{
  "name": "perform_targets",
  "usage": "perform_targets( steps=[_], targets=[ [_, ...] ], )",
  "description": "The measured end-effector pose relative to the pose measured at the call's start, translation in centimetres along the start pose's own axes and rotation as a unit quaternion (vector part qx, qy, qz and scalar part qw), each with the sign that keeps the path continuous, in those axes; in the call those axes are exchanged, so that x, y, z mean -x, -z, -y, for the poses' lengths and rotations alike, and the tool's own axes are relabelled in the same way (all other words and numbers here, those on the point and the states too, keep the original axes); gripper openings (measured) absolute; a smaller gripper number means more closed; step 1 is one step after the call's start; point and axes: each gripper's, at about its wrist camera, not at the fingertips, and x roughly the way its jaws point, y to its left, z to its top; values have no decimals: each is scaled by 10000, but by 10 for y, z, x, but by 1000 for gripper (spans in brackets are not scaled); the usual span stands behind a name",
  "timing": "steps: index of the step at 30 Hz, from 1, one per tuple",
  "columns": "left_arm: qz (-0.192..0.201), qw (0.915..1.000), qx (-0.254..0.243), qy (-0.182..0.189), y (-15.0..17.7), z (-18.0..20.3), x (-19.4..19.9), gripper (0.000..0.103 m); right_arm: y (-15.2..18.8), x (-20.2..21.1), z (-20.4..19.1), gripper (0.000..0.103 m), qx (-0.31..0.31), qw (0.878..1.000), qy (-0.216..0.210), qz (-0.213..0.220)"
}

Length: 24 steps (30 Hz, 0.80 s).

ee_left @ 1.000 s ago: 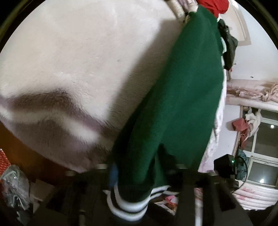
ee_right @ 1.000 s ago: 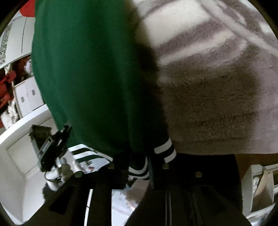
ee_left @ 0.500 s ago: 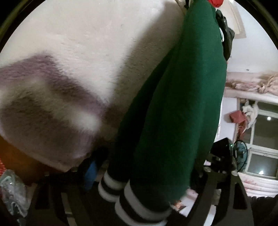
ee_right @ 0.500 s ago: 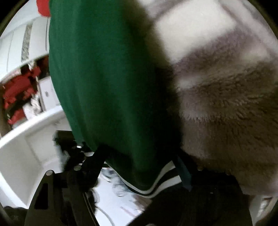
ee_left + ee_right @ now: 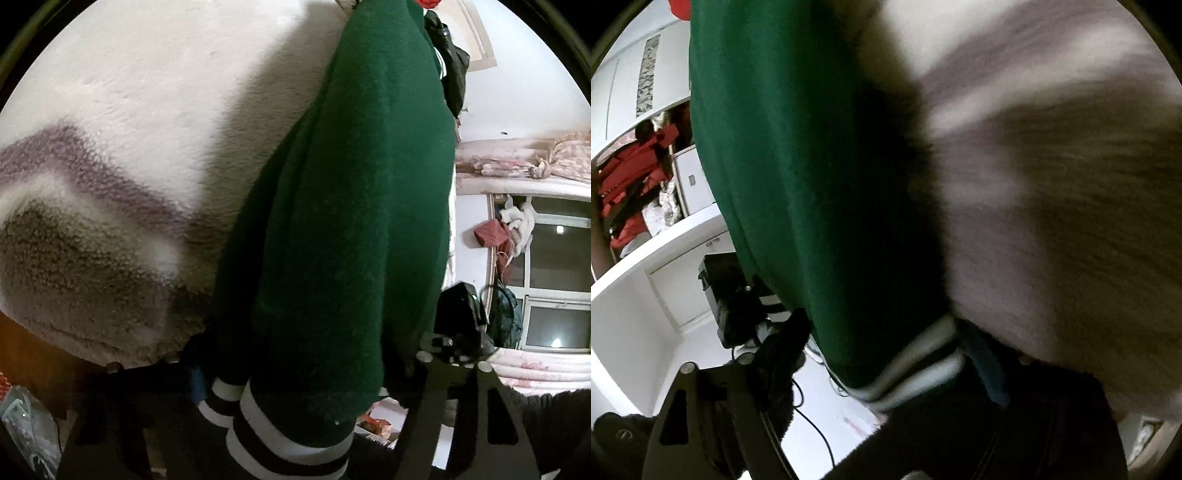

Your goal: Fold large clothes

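A dark green garment (image 5: 351, 221) with a black-and-white striped ribbed hem (image 5: 258, 435) hangs down over a fluffy cream and grey-brown blanket (image 5: 129, 147). My left gripper (image 5: 280, 417) is shut on the striped hem, its fingers mostly hidden under the cloth. In the right wrist view the same green garment (image 5: 798, 166) fills the middle. My right gripper (image 5: 923, 373) is shut on its striped hem (image 5: 916, 365). The blanket (image 5: 1052, 184) is blurred at the right. The other gripper's dark body shows at the side of each view (image 5: 461, 332) (image 5: 738, 306).
A window (image 5: 554, 277) with clothes hung beside it lies right of the left wrist view. White cabinets (image 5: 657, 258) with red clothes (image 5: 631, 173) and a cable (image 5: 812, 424) on a white surface lie left in the right wrist view. A plastic bag (image 5: 26, 424) lies bottom left.
Both grippers have swung with the green hem: the two hem ends have come close together, the garment now hangs doubled and narrower, and the blanket has slid across both views.
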Motion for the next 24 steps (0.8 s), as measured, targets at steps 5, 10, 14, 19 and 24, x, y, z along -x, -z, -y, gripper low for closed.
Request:
perform_targets(
  steps=[5, 10, 14, 19, 24],
  targets=[
    [137, 9997, 83, 202, 4, -7, 23, 31, -11, -35, -14, 94, 35, 9994, -58, -326],
    [214, 9995, 100, 191, 8, 13, 43, 26, 4, -37, -36, 39, -65, 9980, -628, -56],
    [234, 9989, 63, 394, 0, 37, 55, 25, 19, -27, -60, 36, -118, 9962, -855, 125],
    [454, 9945, 230, 917, -22, 76, 78, 25, 31, 2, -95, 34, -373, 9884, -1447, 279],
    [844, 9879, -143, 1291, -88, 138, 95, 25, 11, 62, -144, 33, -306, 9775, -1996, 608]
  ],
)
